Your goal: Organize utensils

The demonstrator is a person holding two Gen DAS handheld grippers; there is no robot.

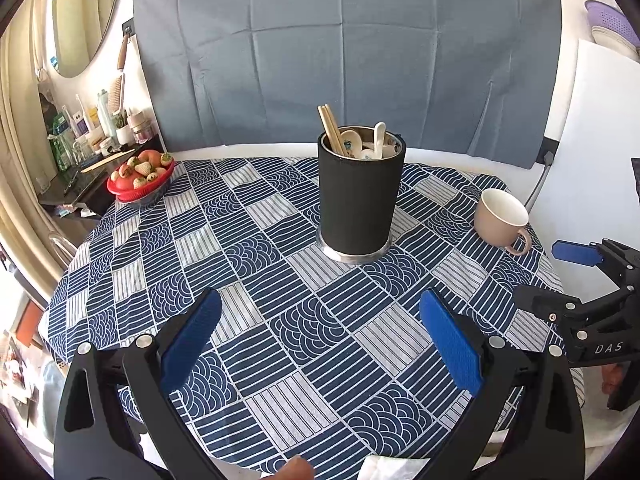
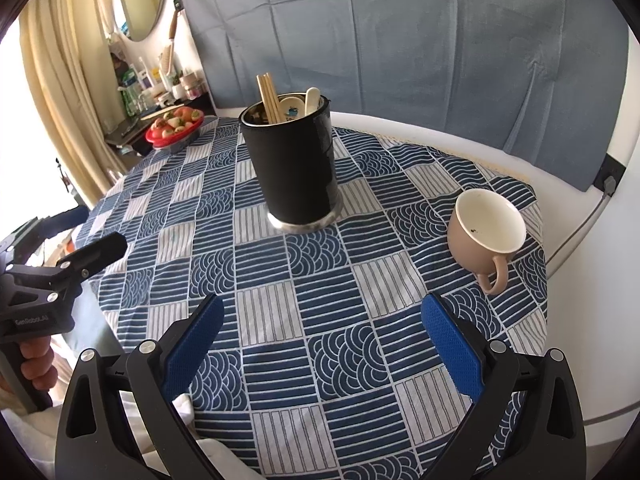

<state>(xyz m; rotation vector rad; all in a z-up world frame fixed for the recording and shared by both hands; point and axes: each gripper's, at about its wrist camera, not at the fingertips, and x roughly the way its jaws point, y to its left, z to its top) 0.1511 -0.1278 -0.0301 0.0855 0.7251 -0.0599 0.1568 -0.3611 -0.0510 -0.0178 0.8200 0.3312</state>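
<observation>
We are in a lived-in home, at a small round dining table (image 1: 120,272) under a blue patterned cloth. On it stand a black utensil holder (image 1: 360,200) with chopsticks and ceramic spoons, a beige cup (image 1: 500,216) and a red bowl of strawberries (image 1: 140,178). Cream curtains (image 2: 60,80), an oval wall mirror (image 1: 84,12), a hanging hairbrush (image 1: 118,88) and a side shelf crowded with toiletry bottles (image 1: 88,124) all point to a household room
</observation>
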